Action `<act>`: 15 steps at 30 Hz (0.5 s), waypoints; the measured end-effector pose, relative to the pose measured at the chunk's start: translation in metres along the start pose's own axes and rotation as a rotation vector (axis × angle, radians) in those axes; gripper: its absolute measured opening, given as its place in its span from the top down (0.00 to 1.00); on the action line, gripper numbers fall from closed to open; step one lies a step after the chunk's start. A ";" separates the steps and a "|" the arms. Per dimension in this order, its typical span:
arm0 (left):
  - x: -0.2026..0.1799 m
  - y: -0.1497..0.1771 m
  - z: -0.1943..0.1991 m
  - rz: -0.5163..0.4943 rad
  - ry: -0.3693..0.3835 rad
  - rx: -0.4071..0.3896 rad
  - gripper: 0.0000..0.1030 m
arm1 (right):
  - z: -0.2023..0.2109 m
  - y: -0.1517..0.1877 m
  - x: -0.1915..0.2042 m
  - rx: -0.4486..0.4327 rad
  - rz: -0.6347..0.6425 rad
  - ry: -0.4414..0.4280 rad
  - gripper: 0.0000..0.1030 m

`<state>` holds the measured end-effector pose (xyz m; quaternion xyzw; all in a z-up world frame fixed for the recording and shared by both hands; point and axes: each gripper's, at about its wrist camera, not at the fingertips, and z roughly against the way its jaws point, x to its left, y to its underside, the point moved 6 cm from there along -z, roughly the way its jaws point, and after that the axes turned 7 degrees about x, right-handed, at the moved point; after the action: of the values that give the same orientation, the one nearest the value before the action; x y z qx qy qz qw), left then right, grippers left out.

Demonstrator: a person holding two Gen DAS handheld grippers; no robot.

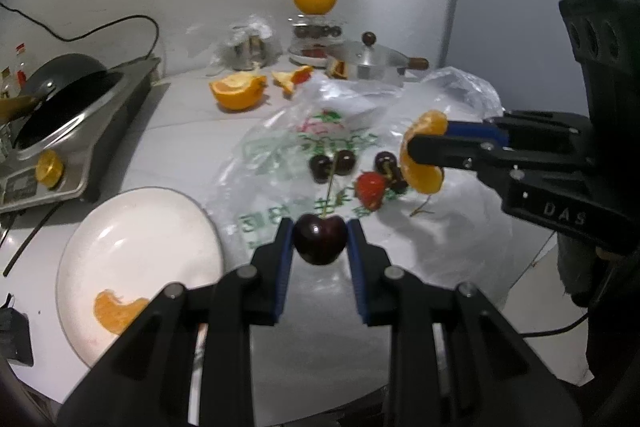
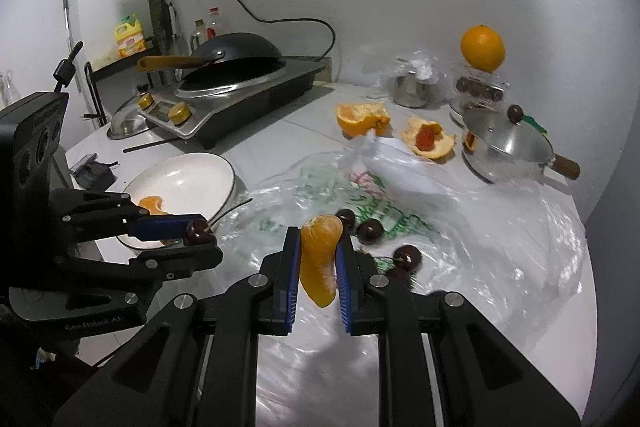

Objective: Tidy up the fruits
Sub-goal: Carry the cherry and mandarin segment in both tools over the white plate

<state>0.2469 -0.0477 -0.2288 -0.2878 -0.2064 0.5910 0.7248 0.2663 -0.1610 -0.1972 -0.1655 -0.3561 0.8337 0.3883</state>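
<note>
Fingers of the left gripper (image 1: 320, 233) clamp a dark cherry (image 1: 320, 239) between blue pads, stem pointing away, held clear of the table. Just left of it sits a white plate (image 1: 120, 227) carrying one orange segment (image 1: 116, 311) near its front rim. Farther left at the table edge, an induction cooker (image 2: 240, 103) with a black wok (image 2: 236, 51) on top. Centre: a crumpled clear plastic bag (image 1: 280, 147) spread flat, with loose cherries (image 1: 332, 163) and a strawberry (image 1: 370, 189) lying on it. Behind the bag, a halved orange (image 1: 238, 91) and peel pieces. Right: the right gripper (image 2: 318, 259) is closed on a peeled orange wedge (image 2: 320, 255), squeezed upright between its pads above the bag. Far right rear, a lidded steel pot (image 2: 504, 147); behind it a whole orange (image 2: 482, 47) perched on a glass jar.
</note>
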 end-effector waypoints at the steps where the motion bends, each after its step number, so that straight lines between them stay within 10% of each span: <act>1: 0.004 0.001 0.002 0.004 -0.003 -0.002 0.74 | -0.001 -0.002 0.004 0.001 0.006 -0.002 0.83; 15: 0.064 0.016 0.021 0.080 -0.064 -0.033 0.74 | -0.021 -0.025 0.051 0.018 0.075 -0.024 0.83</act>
<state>0.2353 0.0209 -0.2267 -0.2887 -0.2276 0.6250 0.6886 0.2582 -0.1008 -0.1941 -0.1650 -0.3468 0.8528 0.3539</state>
